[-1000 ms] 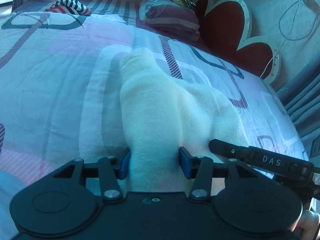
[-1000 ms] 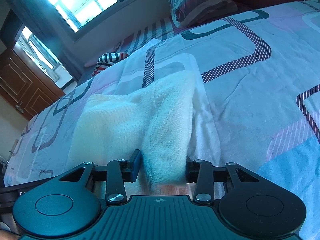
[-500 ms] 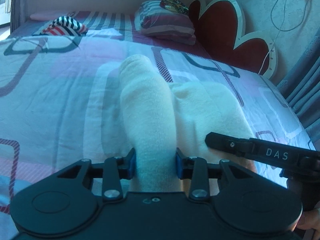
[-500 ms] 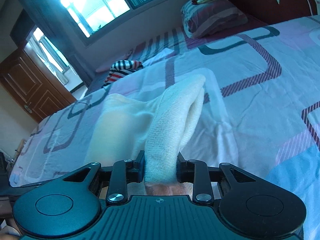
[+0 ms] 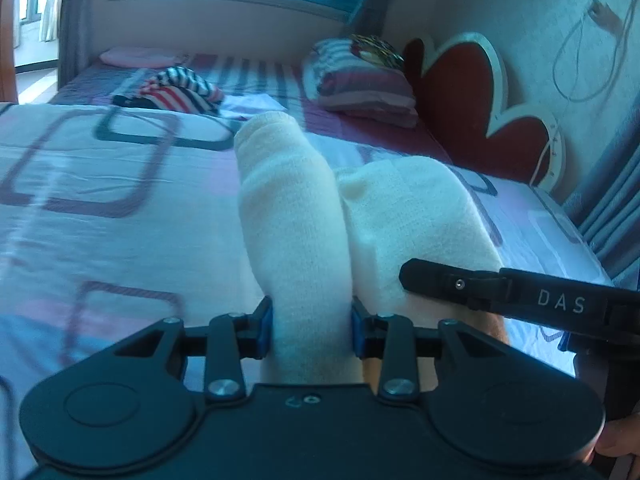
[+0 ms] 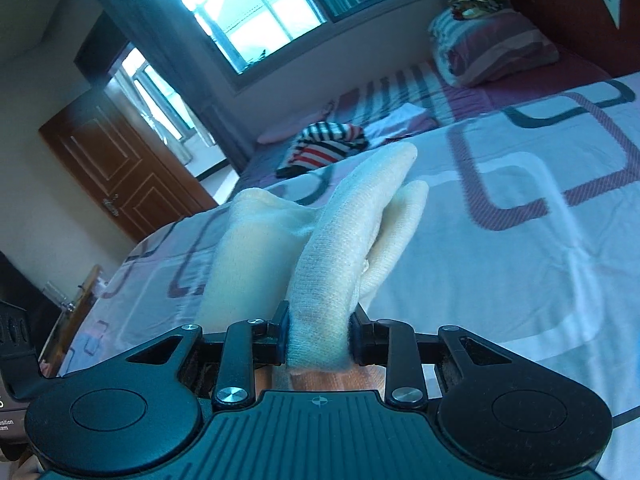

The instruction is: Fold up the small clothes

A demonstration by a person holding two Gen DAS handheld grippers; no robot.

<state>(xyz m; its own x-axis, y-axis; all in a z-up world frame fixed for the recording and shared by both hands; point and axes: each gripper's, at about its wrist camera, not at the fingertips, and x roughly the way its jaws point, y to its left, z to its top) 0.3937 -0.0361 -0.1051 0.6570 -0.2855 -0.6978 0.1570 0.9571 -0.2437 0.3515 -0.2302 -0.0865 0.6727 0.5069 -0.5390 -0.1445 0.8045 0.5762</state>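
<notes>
**A:** What is being gripped by the left gripper [image 5: 312, 332]?

**B:** A bunched fold of the cream-white knitted garment [image 5: 296, 216] is being pinched between its blue-padded fingers [image 5: 264, 330]. The fabric is being pressed from both sides, with the fold being carried upright and away from the camera.

**A:** And the right gripper [image 6: 318, 338]?

**B:** Another fold of the same cream-white knitted garment [image 6: 340, 248] is being clamped between its black fingers [image 6: 362, 346]. In the left wrist view, one finger of the right gripper [image 5: 452, 284], marked DAS, is being seen lying beside the cloth on the right.

**A:** Where is the garment being located?

**B:** It is being held over the quilted bedspread printed with rounded rectangles in pink, white and grey [image 5: 120, 216]. Whether its lower part is touching the bedspread cannot be told. The stretch between the two grips is being seen as a slack hump in both views.

**A:** What else is being shown on the bed?

**B:** A crumpled black, white and red striped cloth [image 5: 180, 94] is being shown well beyond the garment, and a folded striped pillow [image 5: 360, 84] is being shown near the red heart-shaped headboard [image 5: 480, 108]. In the right wrist view, a brown panelled wooden door [image 6: 116, 164] is being shown at the left.
</notes>
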